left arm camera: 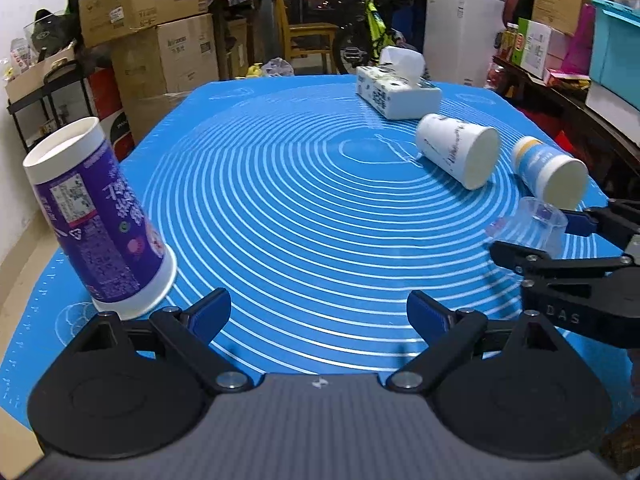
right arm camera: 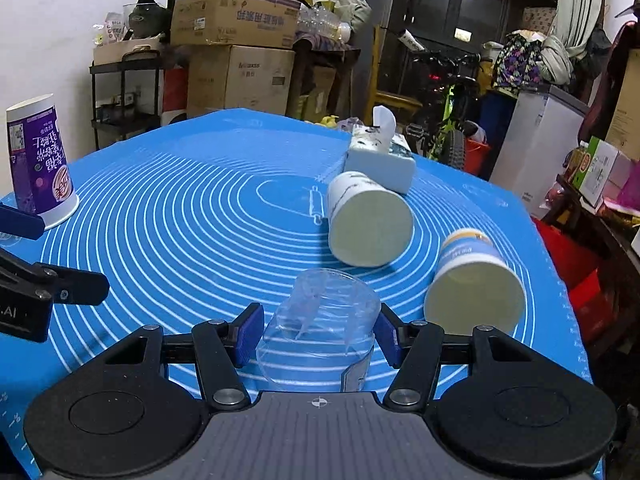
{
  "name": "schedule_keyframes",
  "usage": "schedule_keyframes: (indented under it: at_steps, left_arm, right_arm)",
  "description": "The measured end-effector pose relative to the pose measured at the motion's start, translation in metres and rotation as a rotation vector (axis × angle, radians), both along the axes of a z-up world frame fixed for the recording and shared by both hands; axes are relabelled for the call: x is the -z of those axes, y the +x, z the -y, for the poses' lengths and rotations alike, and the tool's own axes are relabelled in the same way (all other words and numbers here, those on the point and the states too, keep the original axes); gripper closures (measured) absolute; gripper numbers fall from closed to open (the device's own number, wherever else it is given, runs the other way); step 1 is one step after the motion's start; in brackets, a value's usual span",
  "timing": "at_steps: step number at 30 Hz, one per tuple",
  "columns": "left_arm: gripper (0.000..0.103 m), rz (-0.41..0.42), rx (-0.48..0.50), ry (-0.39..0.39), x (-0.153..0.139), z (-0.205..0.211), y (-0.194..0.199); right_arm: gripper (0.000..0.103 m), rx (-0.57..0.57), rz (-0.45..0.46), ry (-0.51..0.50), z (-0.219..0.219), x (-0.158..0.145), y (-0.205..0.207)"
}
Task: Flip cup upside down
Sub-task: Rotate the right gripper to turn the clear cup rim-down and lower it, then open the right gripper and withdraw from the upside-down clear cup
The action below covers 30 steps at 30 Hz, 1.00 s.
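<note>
A clear plastic cup (right arm camera: 320, 320) stands upside down on the blue mat (right arm camera: 180, 220), between the fingers of my right gripper (right arm camera: 318, 334). The blue pads sit close on both sides of it; whether they touch it I cannot tell. The same cup (left arm camera: 532, 224) and right gripper (left arm camera: 532, 232) show at the right of the left wrist view. A purple paper cup (left arm camera: 100, 220) stands upside down at the left, also in the right wrist view (right arm camera: 38, 160). My left gripper (left arm camera: 320, 312) is open and empty, just right of the purple cup.
A white paper cup (right arm camera: 366, 220) and a blue-and-white cup (right arm camera: 474, 280) lie on their sides on the mat. A tissue box (right arm camera: 380, 156) lies behind them. Cardboard boxes (right arm camera: 236, 16), a shelf, a bicycle and a white freezer (right arm camera: 536, 148) stand beyond the table.
</note>
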State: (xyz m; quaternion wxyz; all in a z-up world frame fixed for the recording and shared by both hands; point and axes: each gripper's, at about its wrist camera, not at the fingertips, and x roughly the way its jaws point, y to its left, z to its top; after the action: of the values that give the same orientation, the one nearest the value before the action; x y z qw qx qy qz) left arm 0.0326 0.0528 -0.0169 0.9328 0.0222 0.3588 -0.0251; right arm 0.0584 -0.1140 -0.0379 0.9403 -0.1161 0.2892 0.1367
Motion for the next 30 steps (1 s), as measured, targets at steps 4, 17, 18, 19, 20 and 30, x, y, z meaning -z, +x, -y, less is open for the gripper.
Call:
schedule_keyframes:
  at_steps: [4, 17, 18, 19, 20, 30]
  left_arm:
    - [0.009, -0.001, 0.019, -0.003, -0.001, 0.008, -0.005]
    - [0.009, 0.050, 0.058, 0.022, -0.009, 0.047, -0.030]
    - [0.009, 0.053, 0.068, 0.015, -0.010, 0.050, -0.033]
    - [0.009, 0.057, 0.077, 0.010, -0.011, 0.054, -0.036]
    - [0.009, 0.061, 0.083, 0.006, -0.012, 0.058, -0.039]
    - [0.009, 0.038, 0.121, -0.005, -0.008, 0.085, -0.052]
  right_arm:
    - [0.038, -0.003, -0.012, 0.017, 0.001, 0.003, 0.001]
    - [0.018, 0.054, 0.028, 0.140, 0.056, -0.015, -0.052]
    - [0.018, 0.068, 0.023, 0.154, 0.064, -0.016, -0.055]
    - [0.018, 0.081, 0.017, 0.168, 0.071, -0.016, -0.059]
    - [0.018, 0.094, 0.011, 0.181, 0.078, -0.016, -0.063]
    - [0.018, 0.134, -0.052, 0.191, 0.109, -0.016, -0.080]
